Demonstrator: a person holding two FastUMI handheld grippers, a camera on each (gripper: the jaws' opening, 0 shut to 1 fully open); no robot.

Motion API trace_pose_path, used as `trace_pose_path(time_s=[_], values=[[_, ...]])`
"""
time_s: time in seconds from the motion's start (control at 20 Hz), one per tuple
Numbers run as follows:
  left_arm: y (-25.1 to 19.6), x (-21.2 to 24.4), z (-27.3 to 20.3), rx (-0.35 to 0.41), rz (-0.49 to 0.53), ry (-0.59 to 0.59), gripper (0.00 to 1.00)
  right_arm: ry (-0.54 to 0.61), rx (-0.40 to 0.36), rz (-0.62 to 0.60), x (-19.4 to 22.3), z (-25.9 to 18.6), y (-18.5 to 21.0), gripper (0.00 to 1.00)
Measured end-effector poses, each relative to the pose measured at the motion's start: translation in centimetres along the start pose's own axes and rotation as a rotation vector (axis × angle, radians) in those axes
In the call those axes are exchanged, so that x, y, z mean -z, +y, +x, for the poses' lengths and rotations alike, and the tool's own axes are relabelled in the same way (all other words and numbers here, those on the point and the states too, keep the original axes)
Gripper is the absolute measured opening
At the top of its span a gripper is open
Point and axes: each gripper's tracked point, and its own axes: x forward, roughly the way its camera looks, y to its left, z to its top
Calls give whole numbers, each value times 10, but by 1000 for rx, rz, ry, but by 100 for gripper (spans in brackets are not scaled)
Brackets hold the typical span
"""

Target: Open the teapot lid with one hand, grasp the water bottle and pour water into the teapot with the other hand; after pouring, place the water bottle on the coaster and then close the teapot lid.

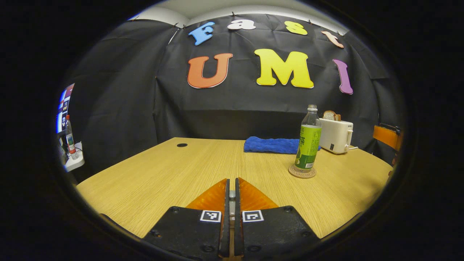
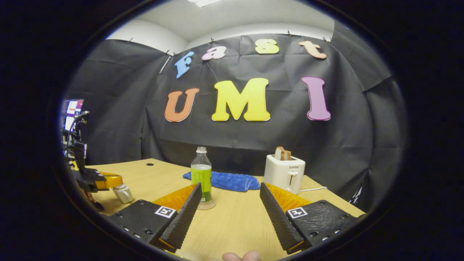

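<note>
So the water bottle (image 1: 307, 143) stands uncapped on its coaster (image 1: 302, 172) on the desk (image 1: 181, 170). Thin plastic, probably light and squashy, best gripped mid-label. The left tongs (image 1: 232, 188) are closed on nothing; the right tongs (image 2: 230, 203) gape wide, empty.

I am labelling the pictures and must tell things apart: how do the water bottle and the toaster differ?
The water bottle is tall, slim and clear with a green label; the toaster is squat, boxy and white. The bottle stands on a round coaster, the toaster straight on the table. The toaster holds a slice of bread; the bottle's neck looks empty. Both stand upright near the blue towel.
</note>
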Motion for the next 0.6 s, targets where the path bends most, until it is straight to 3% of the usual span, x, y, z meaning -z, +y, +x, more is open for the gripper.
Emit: trace_pose_path(time_s=[0.1, 0.15, 0.25, 0.4, 0.6], values=[[5, -3, -1, -24, 9, -9, 11, 5, 14, 9, 2, 0, -4, 95], [7, -6, -3, -39, 16, -14, 23, 9, 27, 18, 5, -3, -8, 95], [7, -14, -8, -51, 20, -33, 34, 18, 49, 43, 9, -7, -13, 95], [9, -40, -24, -83, 40, -85, 98, 28, 88, 66, 12, -13, -22, 95], [-14, -82, -51, -67, 47, -156, 96, 0, 118, 66, -4, -32, -31, 97]])
